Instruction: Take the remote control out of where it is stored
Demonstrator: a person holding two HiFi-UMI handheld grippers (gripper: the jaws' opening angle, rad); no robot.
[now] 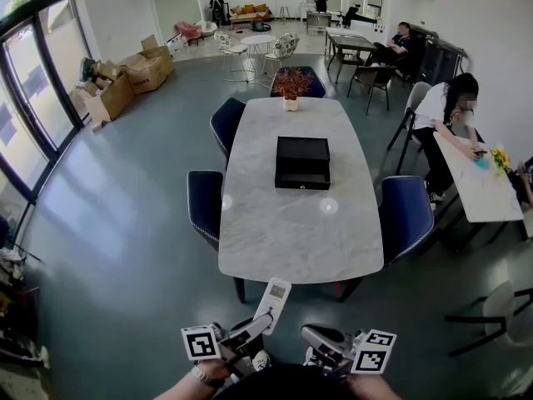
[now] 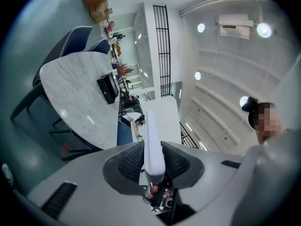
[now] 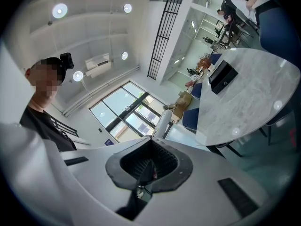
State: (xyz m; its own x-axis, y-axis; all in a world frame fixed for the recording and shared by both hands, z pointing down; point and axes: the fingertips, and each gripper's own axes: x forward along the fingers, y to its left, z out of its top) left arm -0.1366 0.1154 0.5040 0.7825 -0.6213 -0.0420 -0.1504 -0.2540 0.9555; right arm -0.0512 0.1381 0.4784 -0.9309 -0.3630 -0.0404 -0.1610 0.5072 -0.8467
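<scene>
Your left gripper (image 1: 265, 320) clamps slim white remote control (image 1: 274, 298) by one end, past near edge of grey marble desk (image 1: 287, 232): jerk, it drops. Your right gripper (image 1: 311, 334) closed, empty.

The table (image 1: 283, 232) is topped in glossy grey-veined stone — lamp glints are mirrored; the remote control (image 1: 273, 298) is cased in smooth white plastic, the box (image 1: 302, 162) finished matt black.

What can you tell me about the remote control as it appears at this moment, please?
The remote control is a slim white bar, plastic by its look, with a small pale display near its far end and buttons below. Its near end is clamped between the ribbed black pads of the left gripper; the rest sticks out forward in the air, by the near edge of the marbled table. Nothing else touches it.
</scene>
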